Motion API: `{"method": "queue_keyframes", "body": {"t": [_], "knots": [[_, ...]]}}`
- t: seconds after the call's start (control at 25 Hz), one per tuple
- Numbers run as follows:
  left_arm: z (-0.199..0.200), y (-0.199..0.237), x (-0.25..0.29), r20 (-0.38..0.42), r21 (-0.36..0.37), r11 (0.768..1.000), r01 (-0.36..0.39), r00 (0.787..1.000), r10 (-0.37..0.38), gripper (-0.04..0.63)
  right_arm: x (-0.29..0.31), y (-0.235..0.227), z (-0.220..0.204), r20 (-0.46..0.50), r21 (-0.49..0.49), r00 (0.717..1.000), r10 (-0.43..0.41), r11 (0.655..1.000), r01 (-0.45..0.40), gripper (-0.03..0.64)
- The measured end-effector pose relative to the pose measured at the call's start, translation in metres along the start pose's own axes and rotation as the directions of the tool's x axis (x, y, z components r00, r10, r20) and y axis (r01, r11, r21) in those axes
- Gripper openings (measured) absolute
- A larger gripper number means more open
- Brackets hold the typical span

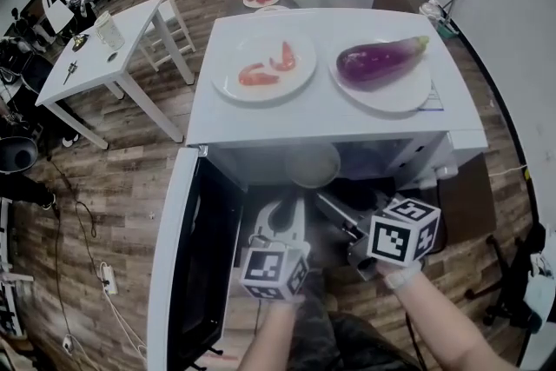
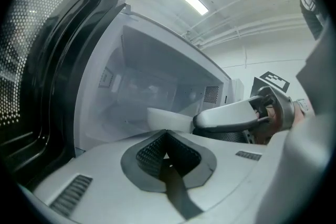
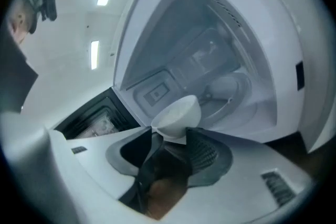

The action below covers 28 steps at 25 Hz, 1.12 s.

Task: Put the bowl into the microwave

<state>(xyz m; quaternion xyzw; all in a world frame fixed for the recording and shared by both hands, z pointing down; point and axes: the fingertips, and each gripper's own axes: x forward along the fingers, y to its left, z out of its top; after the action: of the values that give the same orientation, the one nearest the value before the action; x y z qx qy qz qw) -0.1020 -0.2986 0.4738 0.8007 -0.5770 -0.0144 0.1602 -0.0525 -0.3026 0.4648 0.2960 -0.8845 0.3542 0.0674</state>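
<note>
Both jaws of the right gripper (image 3: 170, 138) stand spread, with the white bowl (image 3: 177, 113) loose between their tips at the front edge of the microwave (image 1: 321, 113) — the left gripper (image 2: 167, 140) is clenched, empty. Withdrawing askew could snag the rim — tipping the bowl out.

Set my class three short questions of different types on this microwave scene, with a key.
1. True or false: the microwave door is closed.
2. In the head view, the eggplant lies on a plate at: A the left, B the right.
3. Fill in: the bowl sits at the tips of the ___ claw's parted jaws.
Key: 1 false; 2 B; 3 right claw.
</note>
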Motion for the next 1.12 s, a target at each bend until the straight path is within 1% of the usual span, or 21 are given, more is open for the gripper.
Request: {"method": "queue_keyframes", "body": {"t": [0.08,0.16,0.24,0.28,0.32,0.36,0.44,0.72,1.12], "knots": [[-0.001,-0.001,0.001,0.0,-0.004,1.0,0.0,1.0,0.0,0.0,-0.002,-0.002,0.0,-0.012,-0.087,1.0,-0.028,0.996,0.027,0.172],[-0.001,-0.001,0.001,-0.001,-0.006,1.0,0.0,1.0,0.0,0.0,-0.003,-0.004,0.0,-0.004,-0.107,0.999,-0.042,0.993,0.042,0.129],[-0.002,0.0,0.002,-0.002,-0.008,1.0,0.003,1.0,-0.003,0.0,-0.004,-0.005,0.001,0.01,-0.119,0.999,-0.051,0.992,0.052,0.112],[-0.002,0.0,0.002,-0.001,-0.009,1.0,0.005,1.0,-0.005,0.0,-0.004,-0.005,0.001,0.016,-0.136,0.998,-0.056,0.989,0.058,0.106],[-0.002,0.0,0.003,0.0,-0.009,1.0,0.005,1.0,-0.005,0.0,-0.004,-0.004,0.001,0.022,-0.161,0.998,-0.061,0.985,0.064,0.079],[-0.002,0.0,0.003,0.001,-0.007,1.0,0.005,1.0,-0.005,0.0,-0.004,-0.003,0.001,0.027,-0.186,0.997,-0.066,0.98,0.069,0.078],[-0.002,0.0,0.003,0.001,-0.001,1.0,0.006,1.0,-0.006,0.0,-0.003,-0.002,0.0,0.032,-0.222,0.997,-0.073,0.972,0.078,0.028],[-0.002,0.002,0.006,0.0,-0.005,1.0,0.008,1.0,-0.008,0.0,0.001,-0.004,0.0,0.041,-0.24,0.996,-0.083,0.967,0.09,0.028],[-0.002,0.005,0.013,-0.003,-0.007,1.0,0.014,1.0,-0.014,0.0,0.008,-0.009,0.004,0.048,-0.232,0.993,-0.104,0.966,0.112,0.028]]}}
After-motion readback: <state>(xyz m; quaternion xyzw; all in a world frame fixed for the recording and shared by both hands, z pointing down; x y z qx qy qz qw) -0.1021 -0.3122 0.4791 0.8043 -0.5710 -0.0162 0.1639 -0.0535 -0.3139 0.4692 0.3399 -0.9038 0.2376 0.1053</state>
